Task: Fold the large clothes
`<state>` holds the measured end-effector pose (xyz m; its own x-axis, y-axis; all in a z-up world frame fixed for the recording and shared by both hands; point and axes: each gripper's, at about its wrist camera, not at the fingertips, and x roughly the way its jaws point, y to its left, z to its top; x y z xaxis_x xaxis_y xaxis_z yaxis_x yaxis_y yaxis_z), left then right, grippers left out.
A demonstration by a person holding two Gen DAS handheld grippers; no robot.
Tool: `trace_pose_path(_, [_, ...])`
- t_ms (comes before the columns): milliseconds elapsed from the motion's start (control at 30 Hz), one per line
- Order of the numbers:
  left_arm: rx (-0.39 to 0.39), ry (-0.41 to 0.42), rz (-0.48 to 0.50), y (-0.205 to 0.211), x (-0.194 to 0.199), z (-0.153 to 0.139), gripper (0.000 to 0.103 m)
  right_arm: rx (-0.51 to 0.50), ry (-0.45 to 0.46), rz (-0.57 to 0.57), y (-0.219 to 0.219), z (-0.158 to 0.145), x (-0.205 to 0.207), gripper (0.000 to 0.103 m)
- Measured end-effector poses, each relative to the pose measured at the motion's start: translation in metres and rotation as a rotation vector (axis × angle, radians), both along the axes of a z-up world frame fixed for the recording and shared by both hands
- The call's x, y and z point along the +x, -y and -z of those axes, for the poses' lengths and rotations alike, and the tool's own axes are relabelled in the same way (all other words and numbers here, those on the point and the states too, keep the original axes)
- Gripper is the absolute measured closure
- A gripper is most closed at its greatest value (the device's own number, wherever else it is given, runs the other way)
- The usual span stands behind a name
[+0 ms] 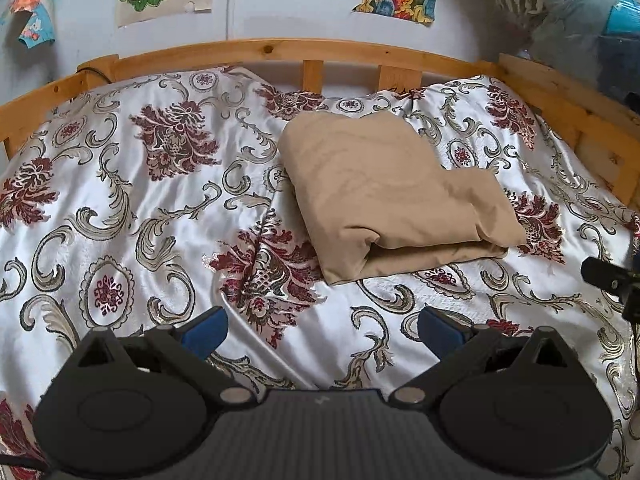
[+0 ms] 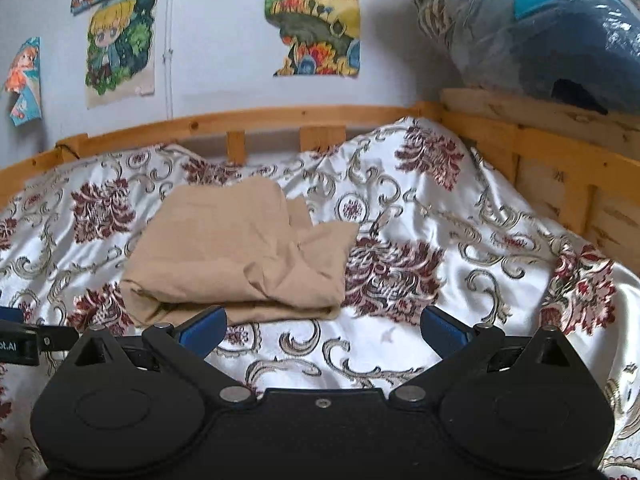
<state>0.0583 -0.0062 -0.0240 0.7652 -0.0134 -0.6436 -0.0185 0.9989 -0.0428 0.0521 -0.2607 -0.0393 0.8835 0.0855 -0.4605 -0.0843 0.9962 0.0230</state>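
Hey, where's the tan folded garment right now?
The tan folded garment lies on the floral bedspread, right of centre in the left wrist view and left of centre in the right wrist view, short of the wooden bed rail.

The folded cloth (image 1: 384, 196) lies on the bedspread (image 1: 140, 208) right of centre in the left wrist frame, ahead of the left gripper (image 1: 322, 330) at the bottom edge, whose jaws stand wide apart above the spread, touching nothing. In the right wrist frame the cloth (image 2: 240, 248) sits left of centre, just beyond the right gripper (image 2: 322, 328), its jaws likewise spread with nothing between them. Behind the bed runs the wooden rail (image 2: 248, 118), the posters (image 2: 312, 16) on the wall above it, and a wrapped bundle (image 2: 532, 24) in the upper right corner.
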Motion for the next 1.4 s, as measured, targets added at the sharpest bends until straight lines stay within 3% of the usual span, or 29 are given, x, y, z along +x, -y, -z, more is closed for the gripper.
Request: trace_pose_path(1400, [0.015,0.021,-0.033,-0.004,-0.004,-0.009,0.001,-0.01,-0.012,0.004,0.0,0.002,0.001,0.001])
